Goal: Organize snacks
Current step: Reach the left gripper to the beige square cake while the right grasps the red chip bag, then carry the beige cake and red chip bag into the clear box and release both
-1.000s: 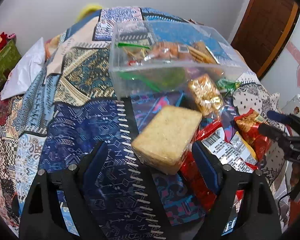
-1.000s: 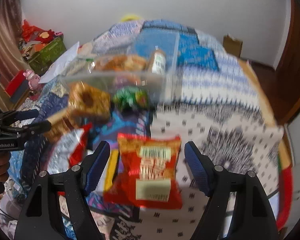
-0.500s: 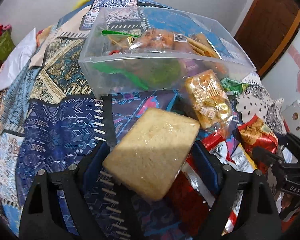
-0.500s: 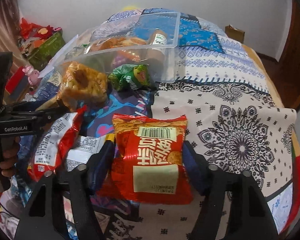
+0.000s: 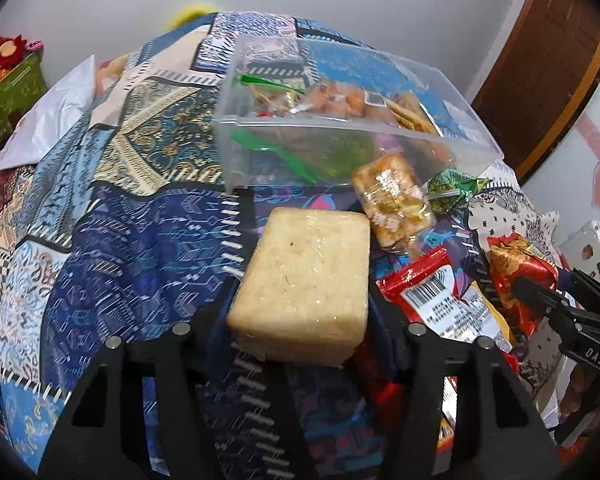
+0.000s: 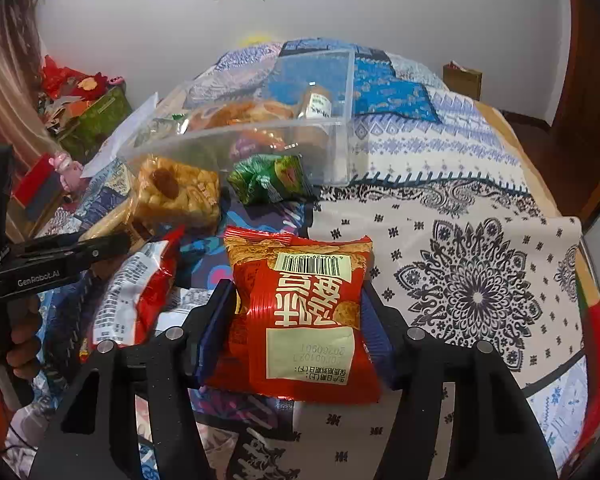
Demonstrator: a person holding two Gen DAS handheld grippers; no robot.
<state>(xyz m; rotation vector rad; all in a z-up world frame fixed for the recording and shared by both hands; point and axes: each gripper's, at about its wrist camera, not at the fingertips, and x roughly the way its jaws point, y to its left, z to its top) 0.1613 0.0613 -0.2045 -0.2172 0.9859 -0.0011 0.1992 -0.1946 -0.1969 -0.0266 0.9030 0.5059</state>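
Observation:
A pale wrapped cake block (image 5: pixel 304 276) sits between the blue pads of my left gripper (image 5: pixel 300 312), whose jaws are closing and press on both its sides. My right gripper (image 6: pixel 298 300) is closing too, and its pads squeeze a red snack bag (image 6: pixel 304 320) with a barcode. Just beyond stands a clear plastic box (image 5: pixel 320 122) (image 6: pixel 332 148) holding several snacks. A golden nut bar (image 5: pixel 392 200) (image 6: pixel 176 196) and a green packet (image 5: pixel 452 190) (image 6: pixel 268 178) lie against its front wall. Each gripper shows in the other's view: the left gripper (image 6: pixel 60 256) and the right gripper (image 5: pixel 548 292).
All this lies on a bed with a patterned blue and white quilt (image 6: pixel 476 296). A red-and-white bag (image 5: pixel 432 300) (image 6: pixel 132 296) lies between the grippers. A green box (image 6: pixel 100 120) and red clutter stand at the left; a wooden door (image 5: pixel 540 72) is at the right.
The left jaws narrowed onto the cake block, which turned from skewed to straight between the pads. The right jaws narrowed onto the red bag, creasing its sides.

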